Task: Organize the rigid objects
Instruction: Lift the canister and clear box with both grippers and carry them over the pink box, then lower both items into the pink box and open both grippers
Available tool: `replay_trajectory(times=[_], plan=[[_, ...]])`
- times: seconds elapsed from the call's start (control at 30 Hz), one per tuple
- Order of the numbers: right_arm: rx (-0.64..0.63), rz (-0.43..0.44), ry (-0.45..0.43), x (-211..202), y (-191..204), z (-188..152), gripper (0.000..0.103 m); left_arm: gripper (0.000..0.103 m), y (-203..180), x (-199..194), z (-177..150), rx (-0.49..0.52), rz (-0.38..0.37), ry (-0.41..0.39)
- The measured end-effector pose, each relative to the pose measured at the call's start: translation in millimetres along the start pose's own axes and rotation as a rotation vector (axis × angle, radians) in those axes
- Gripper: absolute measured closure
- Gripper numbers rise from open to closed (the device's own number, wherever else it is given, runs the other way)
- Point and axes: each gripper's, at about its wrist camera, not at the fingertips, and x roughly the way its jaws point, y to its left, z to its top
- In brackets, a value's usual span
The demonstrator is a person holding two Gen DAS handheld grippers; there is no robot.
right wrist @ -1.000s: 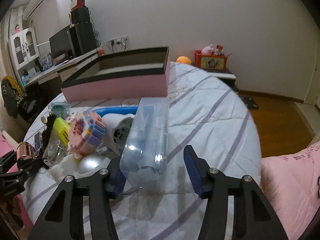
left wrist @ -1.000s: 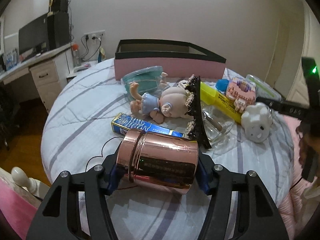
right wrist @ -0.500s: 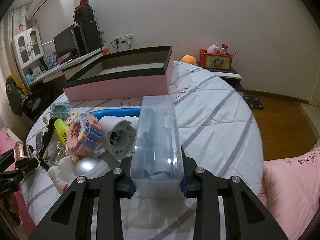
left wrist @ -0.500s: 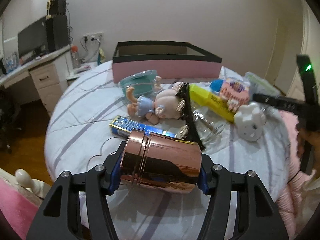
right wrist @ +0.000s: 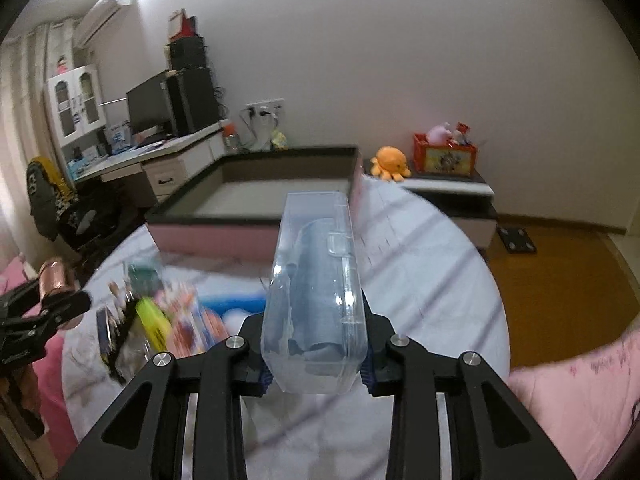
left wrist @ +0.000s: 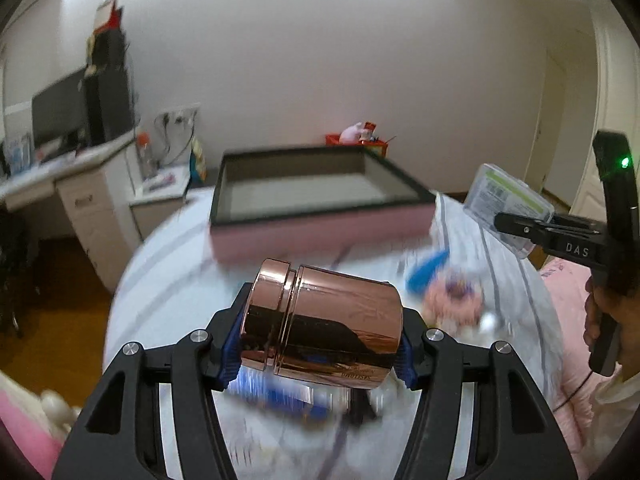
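My left gripper (left wrist: 318,354) is shut on a shiny copper canister (left wrist: 322,324), which lies sideways between the blue pads, raised above the round bed. My right gripper (right wrist: 316,370) is shut on a clear plastic case (right wrist: 316,300) with grey-blue contents, held on edge and lifted off the bedding. Ahead of both stands an open pink box with a black rim (left wrist: 320,216) (right wrist: 256,204), its inside bare. In the left wrist view the right gripper (left wrist: 520,230) appears at the right with the clear case (left wrist: 508,196). In the right wrist view the left gripper (right wrist: 44,312) holds the canister (right wrist: 54,280) at far left.
Blurred toys and bottles (right wrist: 160,320) lie scattered on the striped white bedding (right wrist: 432,280). A desk with monitor (right wrist: 160,112) stands at the left, a low bedside unit with an orange plush (right wrist: 390,162) behind the bed. A pink pillow (right wrist: 580,392) sits at the right.
The right jaws closed on the clear case and lifted it. Both grippers rose with their loads, and the pink box's inside came into view.
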Motion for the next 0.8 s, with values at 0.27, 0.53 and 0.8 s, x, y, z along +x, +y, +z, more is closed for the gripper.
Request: replay_trajectory(times=[0.27, 0.53, 0.8], plan=[[-0.078, 0.06, 0.046, 62.9, 20.3, 74.1, 0.07, 0.043, 8.9, 84.4, 96.6, 0.02, -0.012, 0.046], [-0.081, 0.095, 0.215, 162.9, 27.9, 115.0, 0.07, 0.043, 31.6, 197.6, 141.4, 0.0, 0.032, 0.261], [-0.102, 0.083, 0.367, 215.4, 38.2, 105.2, 0.07, 0.042, 37.7, 257.9, 123.5, -0.003, 0.099, 0.443]])
